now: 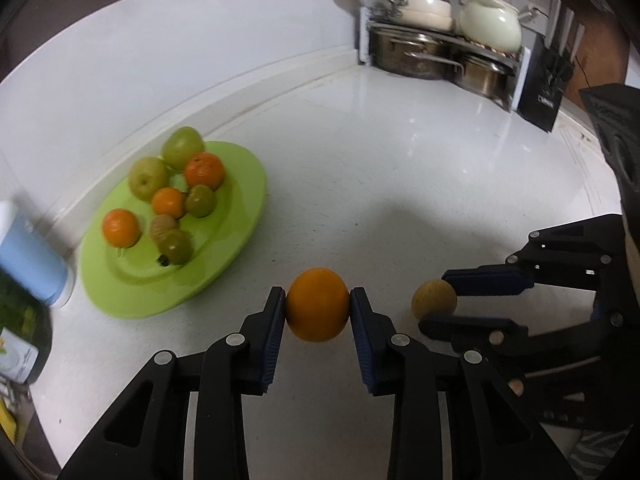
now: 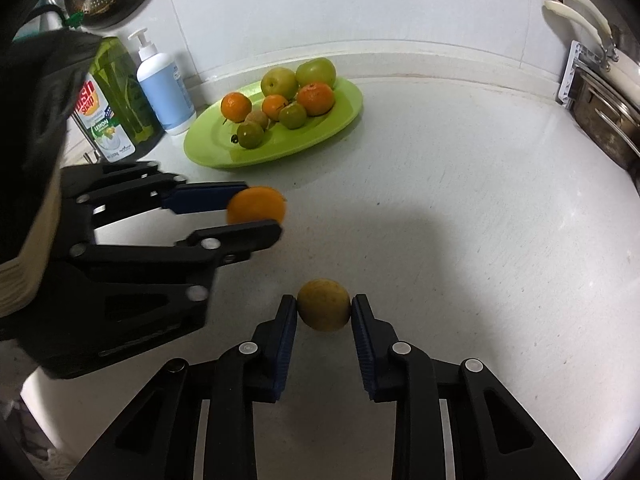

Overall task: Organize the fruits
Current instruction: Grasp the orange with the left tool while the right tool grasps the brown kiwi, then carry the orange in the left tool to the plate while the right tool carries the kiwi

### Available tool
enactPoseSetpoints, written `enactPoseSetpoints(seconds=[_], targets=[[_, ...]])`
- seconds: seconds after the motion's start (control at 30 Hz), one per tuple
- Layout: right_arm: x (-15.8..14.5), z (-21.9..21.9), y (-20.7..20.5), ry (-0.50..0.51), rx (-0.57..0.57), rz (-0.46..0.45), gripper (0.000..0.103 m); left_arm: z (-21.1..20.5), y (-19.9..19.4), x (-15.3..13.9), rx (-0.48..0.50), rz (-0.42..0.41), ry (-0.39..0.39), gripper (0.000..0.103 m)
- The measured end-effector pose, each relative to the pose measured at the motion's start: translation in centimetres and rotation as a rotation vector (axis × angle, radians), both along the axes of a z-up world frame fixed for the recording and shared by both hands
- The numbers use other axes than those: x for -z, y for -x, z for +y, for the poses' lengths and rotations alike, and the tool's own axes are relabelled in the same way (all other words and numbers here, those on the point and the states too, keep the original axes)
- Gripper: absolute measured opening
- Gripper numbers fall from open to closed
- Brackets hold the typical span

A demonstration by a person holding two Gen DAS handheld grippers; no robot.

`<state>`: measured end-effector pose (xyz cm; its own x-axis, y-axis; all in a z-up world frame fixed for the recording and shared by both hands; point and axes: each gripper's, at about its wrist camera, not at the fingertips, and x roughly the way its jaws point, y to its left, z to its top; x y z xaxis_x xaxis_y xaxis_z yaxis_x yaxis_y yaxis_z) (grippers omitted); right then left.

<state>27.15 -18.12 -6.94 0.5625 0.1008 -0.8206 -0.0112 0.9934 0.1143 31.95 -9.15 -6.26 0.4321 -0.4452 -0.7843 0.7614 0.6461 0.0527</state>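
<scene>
Both grippers are working over the white counter (image 1: 400, 140) right now. The left gripper (image 1: 318, 306) is clamping an orange (image 1: 318, 305) — its blue pads are pressing on either side of the fruit, jaws closed down to the width of it. In the right wrist view that orange (image 2: 256, 205) is sitting between the left gripper's fingers out in front of the green plate.

Just beside it, the right gripper (image 2: 324, 310) is squeezing a smaller yellowish-brown fruit (image 2: 324, 309), jaws drawn in tight on its two sides; whether the fruit is resting on the counter or lifted just clear of it, I cannot tell. From the left wrist view the same fruit (image 1: 434, 299) is showing between the right gripper's fingers, close to the orange.

The green plate (image 1: 240, 216) is lying further back toward the wall, already carrying a pile — three oranges, several green fruits and a brownish one. A blue pump bottle (image 2: 164, 88) and a green dish-soap bottle (image 2: 110, 100) are standing beside the plate, and a rack of pots (image 1: 440, 52) is filling the far corner.
</scene>
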Motion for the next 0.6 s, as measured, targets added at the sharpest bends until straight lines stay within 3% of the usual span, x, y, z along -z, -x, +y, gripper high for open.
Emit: enactPoseSetpoints(seconds=[0.6], targets=[[-4.5, -0.1, 0.0, 0.003, -0.051, -0.135, 0.030, 3.9, 2.2, -4.3, -0.236, -0.026, 0.104, 0.033]])
